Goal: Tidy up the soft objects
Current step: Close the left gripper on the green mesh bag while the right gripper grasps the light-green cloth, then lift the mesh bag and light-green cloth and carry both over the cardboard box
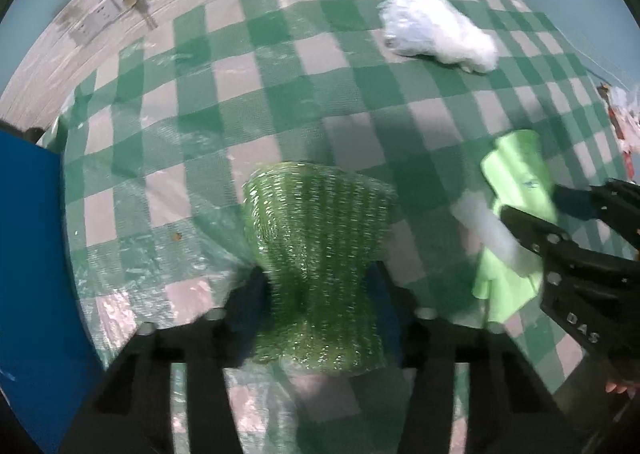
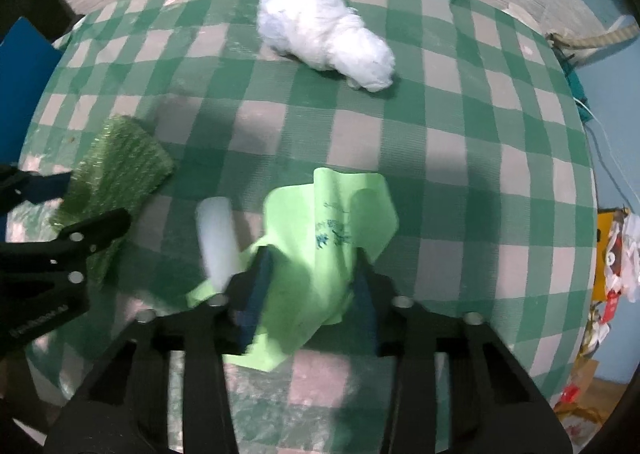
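My left gripper (image 1: 316, 278) is shut on a dark green glittery scrub sponge (image 1: 316, 230), held just above the green checked tablecloth (image 1: 280, 94). It also shows at the left of the right wrist view (image 2: 116, 174). My right gripper (image 2: 310, 274) is shut on a light green cloth (image 2: 320, 238) with blue print and a whitish roll-like piece (image 2: 218, 242) beside it. The cloth also shows at the right of the left wrist view (image 1: 516, 190). A white crumpled plastic bag (image 2: 324, 38) lies at the far side of the table, and also shows in the left wrist view (image 1: 436, 34).
A blue panel (image 1: 32, 254) stands at the left table edge. A white wall with power sockets (image 1: 116, 2) runs behind the table. Colourful clutter (image 2: 616, 262) sits past the right edge. The tablecloth (image 2: 460, 158) has a clear plastic cover.
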Demonstrator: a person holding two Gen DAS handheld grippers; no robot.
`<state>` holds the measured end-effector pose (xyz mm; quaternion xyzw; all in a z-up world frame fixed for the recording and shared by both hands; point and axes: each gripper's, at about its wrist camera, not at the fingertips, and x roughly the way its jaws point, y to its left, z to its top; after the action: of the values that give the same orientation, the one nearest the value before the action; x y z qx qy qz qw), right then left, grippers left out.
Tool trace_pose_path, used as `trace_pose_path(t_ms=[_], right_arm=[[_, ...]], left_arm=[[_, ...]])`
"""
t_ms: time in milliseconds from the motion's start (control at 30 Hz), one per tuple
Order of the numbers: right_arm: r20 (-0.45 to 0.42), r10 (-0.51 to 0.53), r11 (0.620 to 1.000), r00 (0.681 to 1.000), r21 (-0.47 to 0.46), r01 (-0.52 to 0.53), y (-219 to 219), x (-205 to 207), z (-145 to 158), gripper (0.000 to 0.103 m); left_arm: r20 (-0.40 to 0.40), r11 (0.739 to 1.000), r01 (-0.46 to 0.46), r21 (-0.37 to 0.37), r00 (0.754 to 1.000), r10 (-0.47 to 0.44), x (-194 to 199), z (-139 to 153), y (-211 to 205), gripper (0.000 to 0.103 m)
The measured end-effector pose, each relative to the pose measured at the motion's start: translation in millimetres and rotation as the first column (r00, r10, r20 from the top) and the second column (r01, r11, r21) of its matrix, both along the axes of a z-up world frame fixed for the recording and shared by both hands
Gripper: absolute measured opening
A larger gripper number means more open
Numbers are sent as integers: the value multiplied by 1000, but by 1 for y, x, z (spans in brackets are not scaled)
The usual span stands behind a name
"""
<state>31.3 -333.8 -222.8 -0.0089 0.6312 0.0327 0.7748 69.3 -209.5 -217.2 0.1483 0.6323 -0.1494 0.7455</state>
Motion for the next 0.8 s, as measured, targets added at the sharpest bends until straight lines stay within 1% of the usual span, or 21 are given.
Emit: trace_pose_path(t_ms=[33,67,100,200,300,367,500,633,733,800], right_arm=[[-4,7,1000,1000,8,-7,4,0,0,14],[-6,12,1000,1000,11,-12,7,-1,0,12],[-6,16,1000,1000,5,-16,11,-1,0,12],[-5,13,1000,1000,8,-13,11,0,-1,10],[0,-12,1000,1000,29,12,4,-1,7,9],[14,-21,999,1000,39,20,2,0,14,9],[46,-26,998,999,56,24,1,6,29,9],[80,-32,998,996,64,27,-5,2,55,9],[106,-29,997,994,68,21,-4,4,68,9],[122,-27,997,992,69,18,-14,-1,83,9]], left_arm=[[0,1000,10,-9,1000,-10,-2,1,-2,29],[-1,1000,21,-16,1000,-21,-4,1,-4,22],[-4,999,30,-22,1000,-30,-6,0,-6,19],[-14,999,37,-33,999,-38,-9,0,-7,16],[-26,999,23,-37,999,-24,-8,2,-4,15],[-19,999,22,-41,1000,-23,-11,6,-1,15],[17,999,26,-48,1000,-25,-10,25,-3,15],[51,998,23,-61,999,-20,-14,42,-2,15],[72,997,15,-75,997,-9,-11,53,4,15],[84,996,6,-88,996,2,-9,63,12,15]])
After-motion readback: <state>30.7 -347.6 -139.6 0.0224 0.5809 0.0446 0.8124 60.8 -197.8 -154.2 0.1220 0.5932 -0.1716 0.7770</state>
